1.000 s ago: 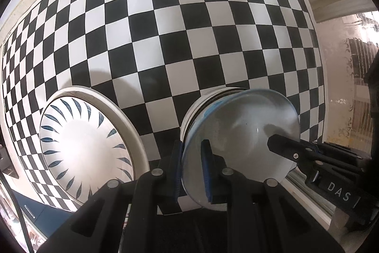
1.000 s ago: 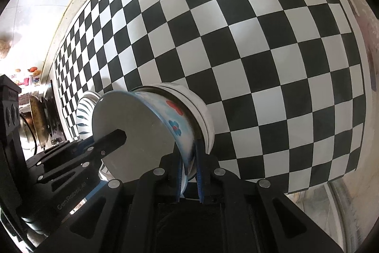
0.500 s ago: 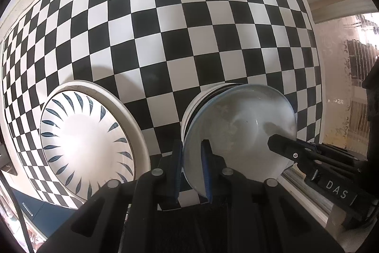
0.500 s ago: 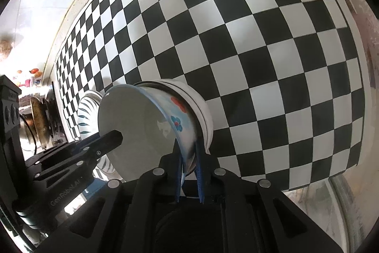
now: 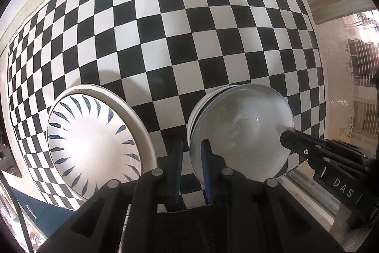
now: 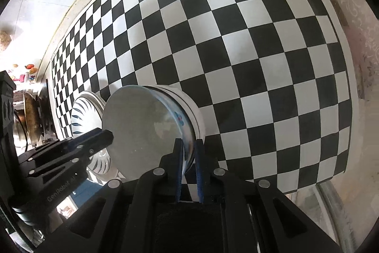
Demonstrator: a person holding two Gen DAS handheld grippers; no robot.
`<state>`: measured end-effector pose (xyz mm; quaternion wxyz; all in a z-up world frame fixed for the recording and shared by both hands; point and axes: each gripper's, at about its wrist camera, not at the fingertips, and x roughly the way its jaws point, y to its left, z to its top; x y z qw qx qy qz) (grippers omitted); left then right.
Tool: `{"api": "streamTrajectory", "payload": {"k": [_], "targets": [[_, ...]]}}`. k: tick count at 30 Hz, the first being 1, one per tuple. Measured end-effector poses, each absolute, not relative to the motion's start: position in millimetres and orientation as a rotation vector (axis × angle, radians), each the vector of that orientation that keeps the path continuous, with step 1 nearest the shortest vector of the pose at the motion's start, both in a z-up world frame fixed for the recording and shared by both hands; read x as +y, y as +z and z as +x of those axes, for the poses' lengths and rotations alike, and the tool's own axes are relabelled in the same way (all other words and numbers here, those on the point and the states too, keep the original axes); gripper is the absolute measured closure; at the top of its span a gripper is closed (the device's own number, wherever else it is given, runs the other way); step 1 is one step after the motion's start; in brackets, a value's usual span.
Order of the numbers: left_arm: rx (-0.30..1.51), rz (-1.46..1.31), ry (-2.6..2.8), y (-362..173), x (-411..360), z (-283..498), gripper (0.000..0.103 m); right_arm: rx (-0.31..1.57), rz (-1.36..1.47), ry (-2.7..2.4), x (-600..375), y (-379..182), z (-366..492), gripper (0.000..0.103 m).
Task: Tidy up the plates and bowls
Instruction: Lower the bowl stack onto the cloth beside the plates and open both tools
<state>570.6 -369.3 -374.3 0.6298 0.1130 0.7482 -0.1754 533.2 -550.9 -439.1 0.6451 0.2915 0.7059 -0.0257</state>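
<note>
left gripper (image 5: 191,166): clamped on near rim of flowered bowl (image 5: 241,132) | right gripper (image 6: 188,159): clamped on opposite rim of same bowl | bowl: nested in white bowl (image 6: 189,103) on checkered mat (image 5: 180,34) | leaf-pattern plate (image 5: 92,144): on mat, just beside the bowls

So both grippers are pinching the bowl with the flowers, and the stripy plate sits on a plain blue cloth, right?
Nearly. The cloth is black-and-white checked, not plain blue; the left wrist view shows it. The left gripper and the right gripper do pinch the bowl, and the plate sits on that cloth.
</note>
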Motion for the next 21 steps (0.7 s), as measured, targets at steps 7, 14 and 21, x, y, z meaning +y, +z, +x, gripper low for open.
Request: {"api": "streamTrajectory", "payload": {"k": [7,14,21], "targets": [[1.643,0.275,-0.377,-351.3,-362.3,568.7,0.089,1.591,0.595,-0.072,-538.1,-423.8,532.9,0.092],[1.593,0.220,-0.338,-320.7,-349.3,562.0,0.081,1.540,0.535,-0.050,-530.7,-391.1,523.1,0.041],[1.490,0.224,-0.338,-289.7,-343.8,546.3,0.057,1.432,0.480,-0.083,-533.0,-346.4,505.8,0.000]]}}
